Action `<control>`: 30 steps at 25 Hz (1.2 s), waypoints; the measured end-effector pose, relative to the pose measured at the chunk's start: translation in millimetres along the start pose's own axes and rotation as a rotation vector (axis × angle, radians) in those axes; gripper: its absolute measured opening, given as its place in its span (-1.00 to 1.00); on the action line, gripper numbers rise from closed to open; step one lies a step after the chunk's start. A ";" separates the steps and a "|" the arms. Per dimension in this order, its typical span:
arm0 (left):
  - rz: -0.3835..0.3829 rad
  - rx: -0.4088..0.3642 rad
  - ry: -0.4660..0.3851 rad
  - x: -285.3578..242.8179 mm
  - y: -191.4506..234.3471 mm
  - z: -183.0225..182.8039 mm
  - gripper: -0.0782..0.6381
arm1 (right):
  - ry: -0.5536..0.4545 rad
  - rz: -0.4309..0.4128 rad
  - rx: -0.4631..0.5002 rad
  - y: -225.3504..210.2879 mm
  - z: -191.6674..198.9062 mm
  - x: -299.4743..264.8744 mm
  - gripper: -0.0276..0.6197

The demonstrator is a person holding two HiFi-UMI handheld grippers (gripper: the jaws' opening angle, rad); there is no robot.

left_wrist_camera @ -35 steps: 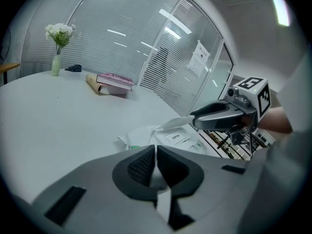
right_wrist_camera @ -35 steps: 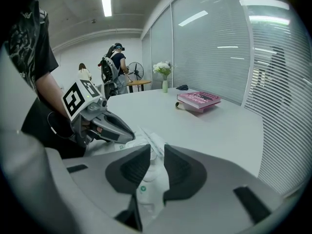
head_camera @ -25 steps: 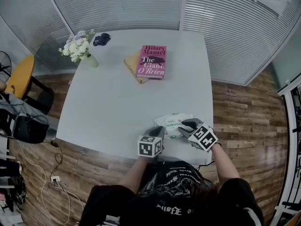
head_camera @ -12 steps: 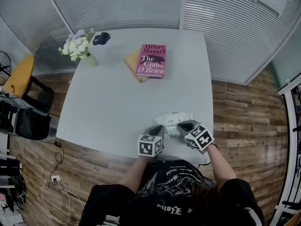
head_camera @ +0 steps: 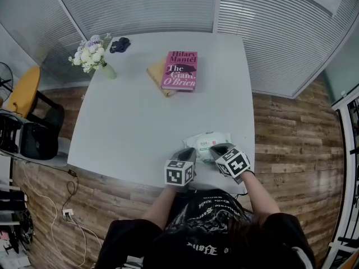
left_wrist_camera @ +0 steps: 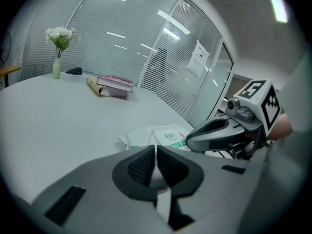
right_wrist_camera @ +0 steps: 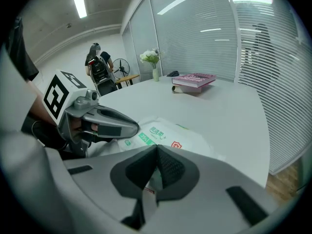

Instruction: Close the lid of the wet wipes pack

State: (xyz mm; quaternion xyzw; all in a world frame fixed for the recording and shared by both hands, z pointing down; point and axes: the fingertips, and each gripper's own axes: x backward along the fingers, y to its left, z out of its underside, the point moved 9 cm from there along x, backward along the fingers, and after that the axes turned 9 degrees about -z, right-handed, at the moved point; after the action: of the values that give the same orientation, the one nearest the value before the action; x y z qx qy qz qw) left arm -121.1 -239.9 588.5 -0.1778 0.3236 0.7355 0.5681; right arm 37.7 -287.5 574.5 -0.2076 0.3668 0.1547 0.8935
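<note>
The white wet wipes pack [head_camera: 208, 140] with green print lies near the table's front edge, and shows as the pack [left_wrist_camera: 168, 134] and the pack [right_wrist_camera: 168, 133] in both gripper views. My left gripper [head_camera: 188, 154] is shut, its tips at the pack's left near corner; the left gripper view shows its pads [left_wrist_camera: 141, 164] together just short of the pack. My right gripper [head_camera: 217, 148] is shut too, angled down over the pack's near right part, with the pack just beyond its tips [right_wrist_camera: 157, 152]. Whether either gripper touches the pack I cannot tell. The lid is hidden.
A pink book [head_camera: 180, 70] lies on a tan one at the far middle of the white table [head_camera: 140, 122]. A vase of white flowers [head_camera: 92, 56] and a small dark object [head_camera: 119, 45] are at the far left corner. The table's front edge [head_camera: 224, 186] runs close under both grippers.
My right gripper has shifted slightly left toward the left one and rolled, its marker cube turning. The left gripper and the pack have stayed put.
</note>
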 end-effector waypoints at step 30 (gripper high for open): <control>-0.015 -0.039 0.004 -3.8 -1.7 -1.9 -0.75 | -0.062 0.021 -0.211 -0.6 2.6 -0.7 -0.92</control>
State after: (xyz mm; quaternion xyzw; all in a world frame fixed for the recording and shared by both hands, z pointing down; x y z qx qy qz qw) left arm -118.6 -243.7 589.1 -0.1930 0.3090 0.7369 0.5694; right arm 39.0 -286.9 576.8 -0.2921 0.3229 0.2081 0.8758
